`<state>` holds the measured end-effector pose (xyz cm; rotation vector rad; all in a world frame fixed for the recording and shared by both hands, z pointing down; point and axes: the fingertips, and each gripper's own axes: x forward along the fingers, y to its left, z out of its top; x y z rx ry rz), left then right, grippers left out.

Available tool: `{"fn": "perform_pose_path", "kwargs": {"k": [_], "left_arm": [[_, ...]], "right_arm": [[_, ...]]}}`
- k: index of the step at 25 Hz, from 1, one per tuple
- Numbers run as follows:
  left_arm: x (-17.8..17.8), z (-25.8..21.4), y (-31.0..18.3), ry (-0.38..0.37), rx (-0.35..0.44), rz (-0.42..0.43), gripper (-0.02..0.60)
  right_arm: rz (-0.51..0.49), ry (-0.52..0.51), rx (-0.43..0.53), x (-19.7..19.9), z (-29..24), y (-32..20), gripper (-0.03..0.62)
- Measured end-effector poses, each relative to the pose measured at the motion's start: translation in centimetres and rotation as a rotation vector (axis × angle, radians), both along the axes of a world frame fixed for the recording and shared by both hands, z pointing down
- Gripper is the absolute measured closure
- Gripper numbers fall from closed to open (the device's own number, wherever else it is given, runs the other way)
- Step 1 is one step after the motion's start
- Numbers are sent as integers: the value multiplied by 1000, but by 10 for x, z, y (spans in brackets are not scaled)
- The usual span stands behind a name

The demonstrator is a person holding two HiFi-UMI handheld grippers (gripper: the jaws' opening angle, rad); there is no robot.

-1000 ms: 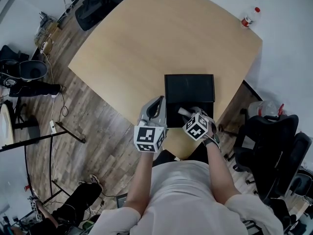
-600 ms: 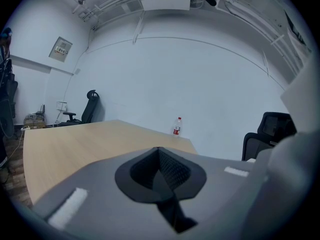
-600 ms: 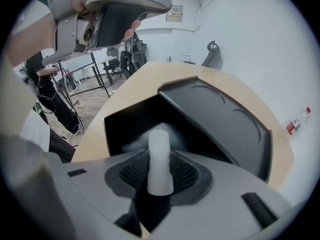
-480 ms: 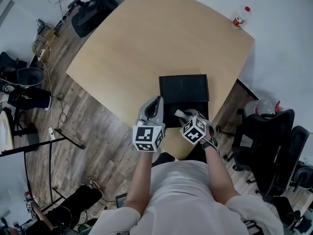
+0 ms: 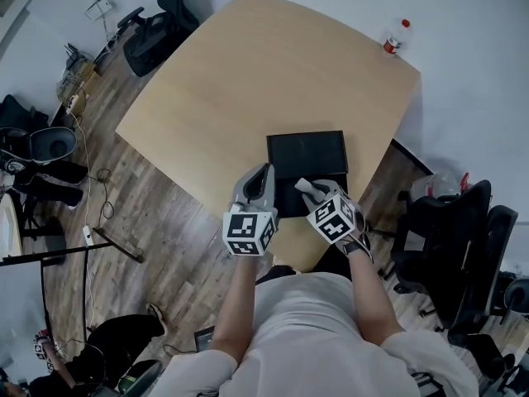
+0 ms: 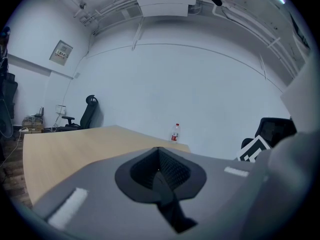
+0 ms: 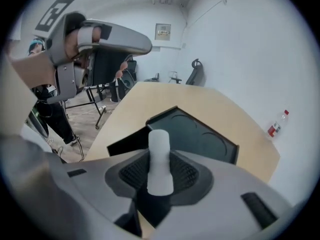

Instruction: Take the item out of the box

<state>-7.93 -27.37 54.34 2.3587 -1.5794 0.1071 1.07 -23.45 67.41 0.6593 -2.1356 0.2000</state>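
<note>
A black box (image 5: 306, 151) lies open on the light wooden table (image 5: 248, 81), near its front edge. My right gripper (image 5: 307, 190) is shut on a white cylinder (image 5: 304, 186) and holds it above the near part of the box. Its jaws have just closed a little tighter round it. In the right gripper view the white cylinder (image 7: 160, 159) stands up between the dark pads (image 7: 186, 174), with the box (image 7: 195, 134) below and beyond it. My left gripper (image 5: 266, 172) hangs at the box's left near corner, and in the left gripper view it (image 6: 159, 171) is shut on nothing.
A small bottle with a red cap (image 5: 397, 35) stands at the table's far right corner. Black office chairs (image 5: 459, 238) crowd the right side, and another (image 5: 161, 23) is beyond the far left edge. Cables and stands lie on the wooden floor at left.
My right gripper has risen with the white cylinder, out of the box. My left gripper has risen slightly beside it.
</note>
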Motion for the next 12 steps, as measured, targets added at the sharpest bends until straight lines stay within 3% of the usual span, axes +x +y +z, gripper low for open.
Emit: {"fn": "perform_pose_path", "kwargs": {"k": [6,12], "left_arm": [[0,-13,8,14,27,3,574],[4,-28,17,6,62,21,574]], "right_arm": [[67,-40,32,7,-19,0,464],[157,-49,123,22,-45,-4,464]]}}
